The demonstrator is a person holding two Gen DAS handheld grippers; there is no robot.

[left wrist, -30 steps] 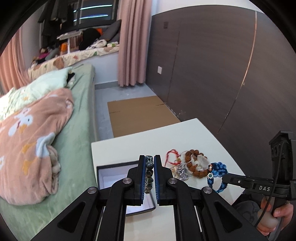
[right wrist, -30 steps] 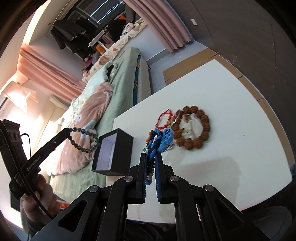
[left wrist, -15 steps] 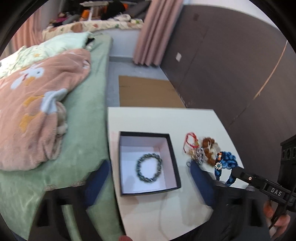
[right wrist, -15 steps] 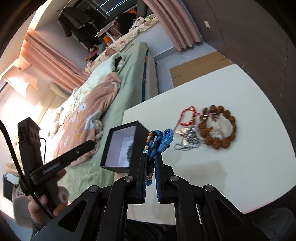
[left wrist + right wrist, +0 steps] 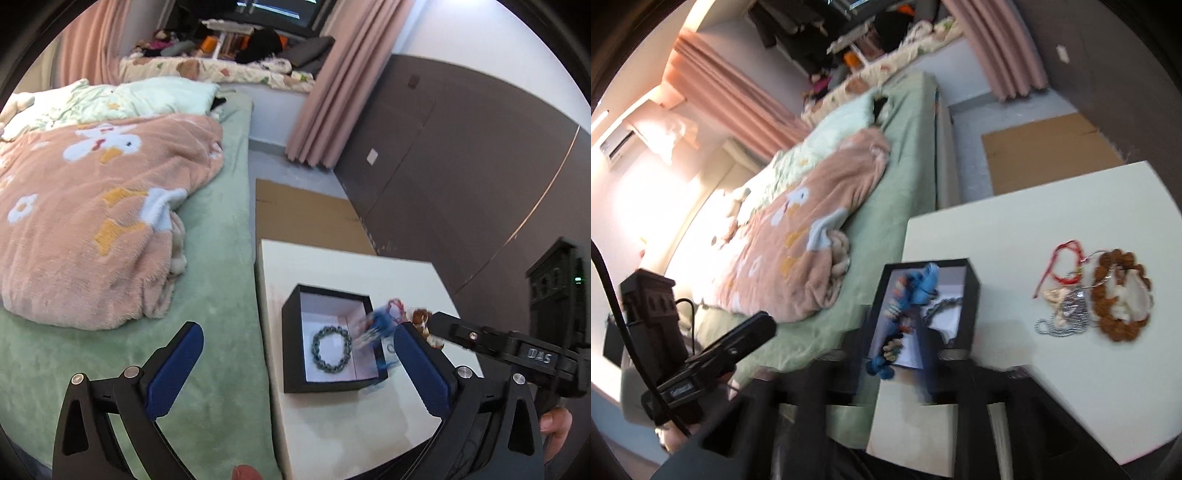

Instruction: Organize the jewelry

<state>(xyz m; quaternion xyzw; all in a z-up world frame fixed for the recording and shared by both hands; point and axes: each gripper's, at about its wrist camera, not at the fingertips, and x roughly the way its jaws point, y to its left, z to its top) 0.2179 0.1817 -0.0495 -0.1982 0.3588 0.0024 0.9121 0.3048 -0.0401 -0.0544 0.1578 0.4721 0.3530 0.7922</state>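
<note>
Since half a second ago, the right hand-held gripper (image 5: 890, 354) has carried the blue bracelet (image 5: 916, 291) from beside the box (image 5: 291, 354) to over its opening; its blurred fingers look parted, so I cannot tell if they grasp it. Left hand-held gripper (image 5: 295, 354) hangs released above the desk (image 5: 354, 435) edge, bead bracelet (image 5: 331, 349) lying in the box.

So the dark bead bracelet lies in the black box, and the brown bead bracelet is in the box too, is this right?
Not quite. The dark bead bracelet does lie in the black box, but the brown bead bracelet is not in it: the right wrist view shows it lying on the white table, beside the box.
</note>
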